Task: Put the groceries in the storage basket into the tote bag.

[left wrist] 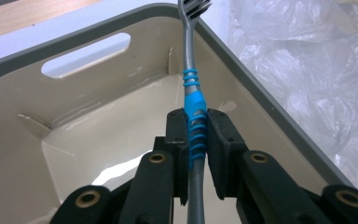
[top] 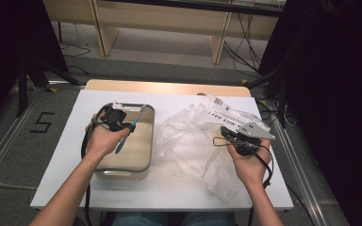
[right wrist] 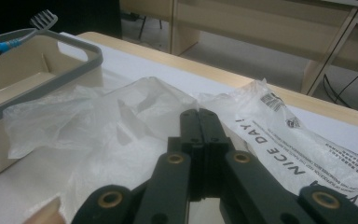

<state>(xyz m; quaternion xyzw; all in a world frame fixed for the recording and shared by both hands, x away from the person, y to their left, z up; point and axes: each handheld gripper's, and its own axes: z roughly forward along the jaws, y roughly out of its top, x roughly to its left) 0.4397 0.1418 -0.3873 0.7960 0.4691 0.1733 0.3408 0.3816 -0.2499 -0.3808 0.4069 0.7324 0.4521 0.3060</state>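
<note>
Clear crinkled plastic carries the only writing that can be read: on the plastic bag (right wrist: 279, 126), black capitals spell "NICE DAY!" beside a small barcode label, with finer print below that is too small to make out. The bag lies spread over the white desk (top: 179, 188), just beside the beige tub (top: 143, 162) with the grey rim.

The left gripper (left wrist: 196, 123) has its jaws clenched on a grey toothbrush (left wrist: 189, 60) — they pinch the handle at its bright blue ribbed grip, the blue showing between the two black pads. The brush is over the tub, its bristled head reaching up past the grey rim at the far wall.

The right gripper (right wrist: 199, 122) has its jaws pressed fully together with no gap between them — whether a fold of the bag is pinched there cannot be told. It is over the bag's near edge, well apart from the tub.
</note>
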